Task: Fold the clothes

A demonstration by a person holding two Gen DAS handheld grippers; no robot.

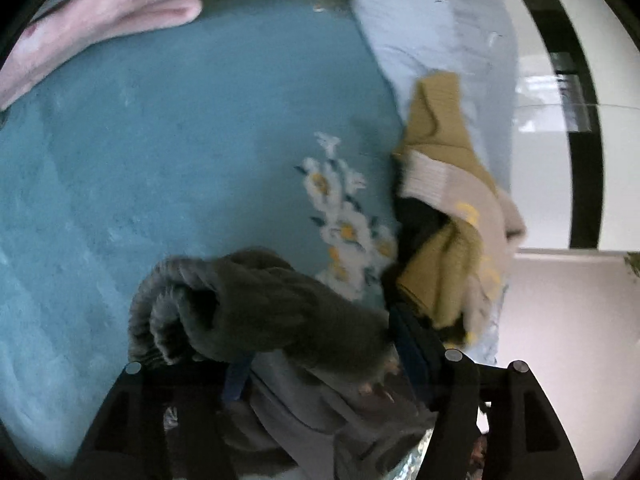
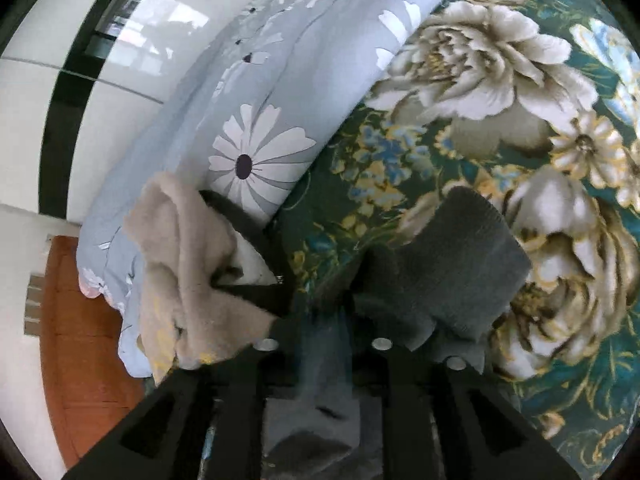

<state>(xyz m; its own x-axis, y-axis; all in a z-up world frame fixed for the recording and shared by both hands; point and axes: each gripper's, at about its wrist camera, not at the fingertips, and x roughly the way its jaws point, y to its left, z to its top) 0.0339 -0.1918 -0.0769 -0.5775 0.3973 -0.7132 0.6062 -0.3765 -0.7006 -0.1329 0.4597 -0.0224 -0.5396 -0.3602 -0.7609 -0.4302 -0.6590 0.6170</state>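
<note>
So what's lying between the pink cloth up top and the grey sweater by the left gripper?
Only bare teal blanket lies between the pink cloth and the grey sweater; the left wrist view shows it.

grey garment (image 1: 256, 304) fuzzy knit; blanket (image 1: 160, 160) plush; floor (image 2: 80, 360) glossy wood

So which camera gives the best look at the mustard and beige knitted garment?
The left wrist view: the mustard and beige knitted garment shows both colours, its ribbed band and yellow marks beside the teal blanket. The right wrist view shows only a beige fold, its mustard part out of sight.
</note>
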